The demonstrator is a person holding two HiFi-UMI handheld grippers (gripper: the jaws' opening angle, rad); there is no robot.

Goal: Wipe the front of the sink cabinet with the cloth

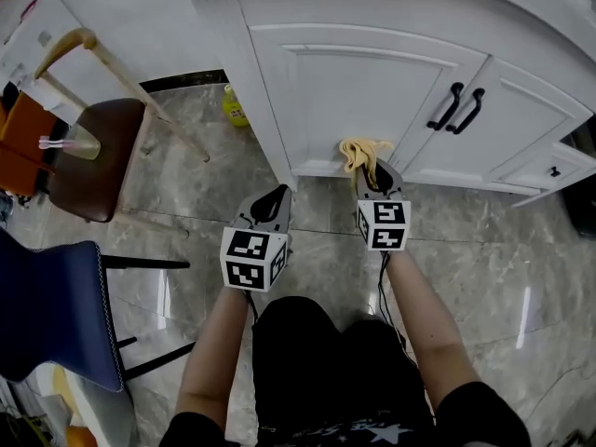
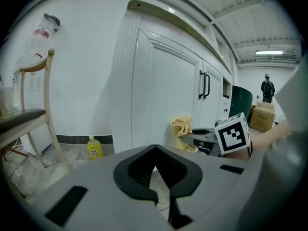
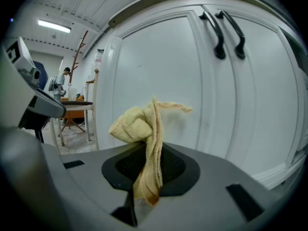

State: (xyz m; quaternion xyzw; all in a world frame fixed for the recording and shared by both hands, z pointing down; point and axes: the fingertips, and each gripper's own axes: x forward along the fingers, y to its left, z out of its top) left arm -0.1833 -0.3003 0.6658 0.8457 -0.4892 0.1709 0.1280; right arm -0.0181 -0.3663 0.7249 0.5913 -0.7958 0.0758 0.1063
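Note:
The white sink cabinet point(image 1: 372, 91) fills the upper middle of the head view, with two panelled doors and black handles point(image 1: 456, 108). My right gripper point(image 1: 374, 173) is shut on a crumpled yellow cloth point(image 1: 361, 152), which sits at the bottom edge of the left door. In the right gripper view the cloth point(image 3: 144, 129) bunches up between the jaws, close to the door panel point(image 3: 192, 81). My left gripper point(image 1: 273, 200) hangs lower left, near the cabinet's corner post, its jaws together with nothing in them point(image 2: 155, 174).
A wooden chair point(image 1: 93, 147) with a brown seat stands left of the cabinet. A yellow bottle point(image 1: 233, 107) sits on the marble floor by the cabinet corner. A blue chair point(image 1: 56, 315) is at lower left. My knees are below the grippers.

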